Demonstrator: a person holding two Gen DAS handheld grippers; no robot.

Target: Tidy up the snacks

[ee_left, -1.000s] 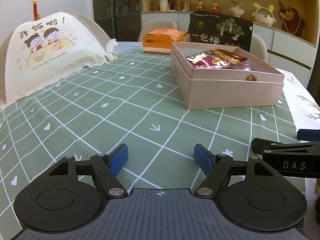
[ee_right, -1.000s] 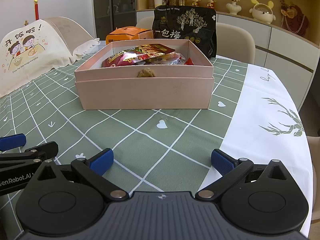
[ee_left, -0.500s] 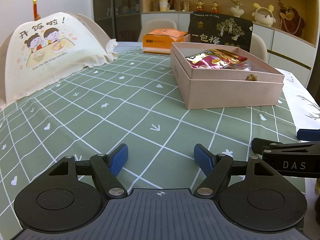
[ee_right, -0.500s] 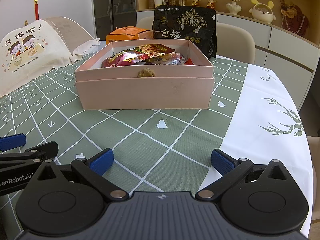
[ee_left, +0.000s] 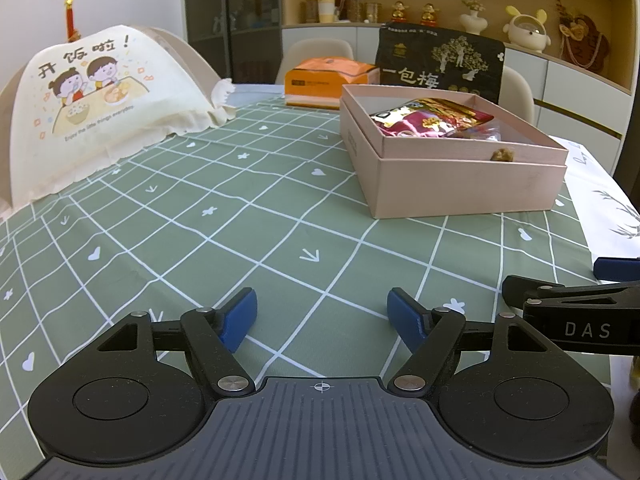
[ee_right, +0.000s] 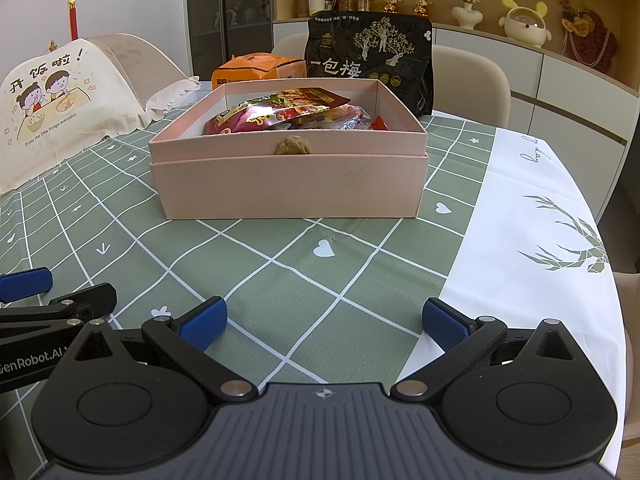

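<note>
Both the left gripper (ee_left: 322,314) and right gripper (ee_right: 322,324) rest released and empty low over the tablecloth (ee_right: 280,280), facing the pink box (ee_right: 288,184) that already holds the snack packets (ee_right: 280,114).

Even indoor light, sharp, fisheye-bent edges.

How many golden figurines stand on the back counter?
2, side by side: one figurine on the left, the other just right of it, between the jars and the white vase. The black bag may hide more.
</note>
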